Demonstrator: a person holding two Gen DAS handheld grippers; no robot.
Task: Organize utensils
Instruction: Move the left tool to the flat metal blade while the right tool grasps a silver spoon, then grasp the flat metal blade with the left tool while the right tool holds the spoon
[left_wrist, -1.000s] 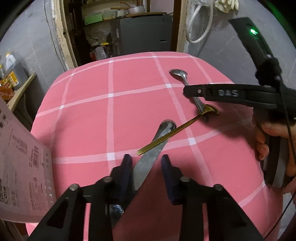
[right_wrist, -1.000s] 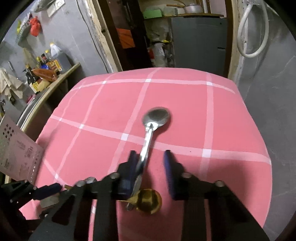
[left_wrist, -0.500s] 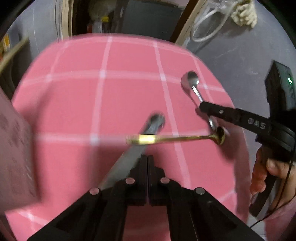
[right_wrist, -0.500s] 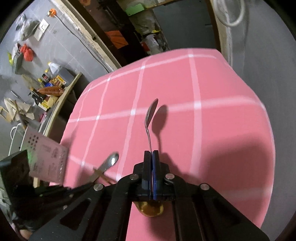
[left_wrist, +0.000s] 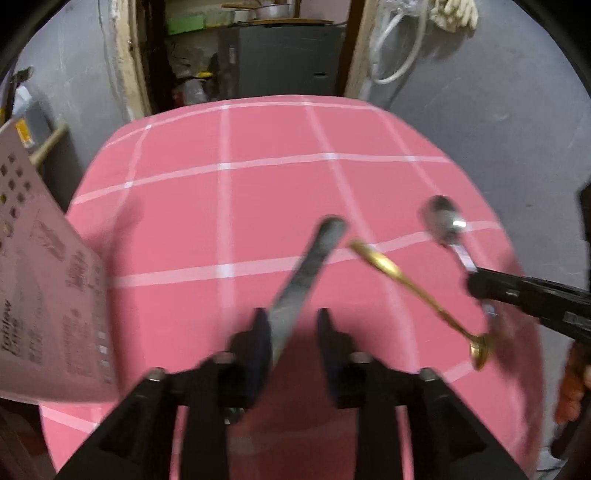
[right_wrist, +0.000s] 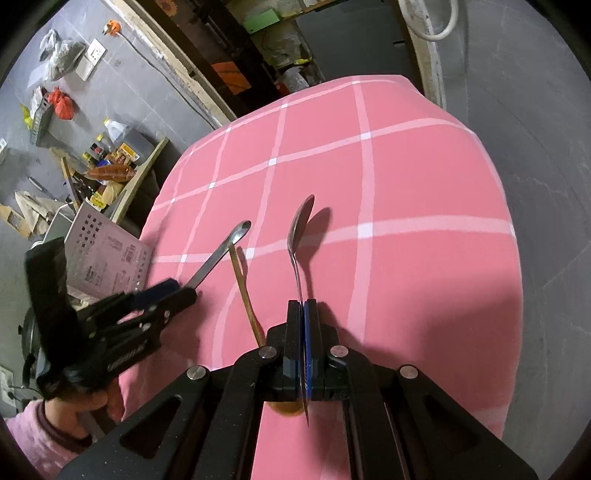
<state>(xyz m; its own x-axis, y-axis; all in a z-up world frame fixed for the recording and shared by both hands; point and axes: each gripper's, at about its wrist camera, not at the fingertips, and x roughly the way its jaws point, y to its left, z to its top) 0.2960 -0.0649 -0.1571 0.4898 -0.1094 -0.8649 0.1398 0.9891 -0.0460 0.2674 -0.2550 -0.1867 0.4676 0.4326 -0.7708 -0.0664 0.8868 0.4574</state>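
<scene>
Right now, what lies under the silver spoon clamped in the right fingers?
The silver steel spoon is held edge-up over bare pink checked tablecloth, where its shadow falls. Behind the right gripper, the thin gold spoon's bowl lies under the silver handle's tail, mostly hidden by the fingers.

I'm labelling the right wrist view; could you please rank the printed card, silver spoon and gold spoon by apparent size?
1. printed card
2. and 3. silver spoon and gold spoon: look alike, both partly hidden, so unranked.

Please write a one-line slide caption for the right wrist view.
Right gripper clamps a silver spoon above the pink checked cloth, beside a gold spoon.
</scene>
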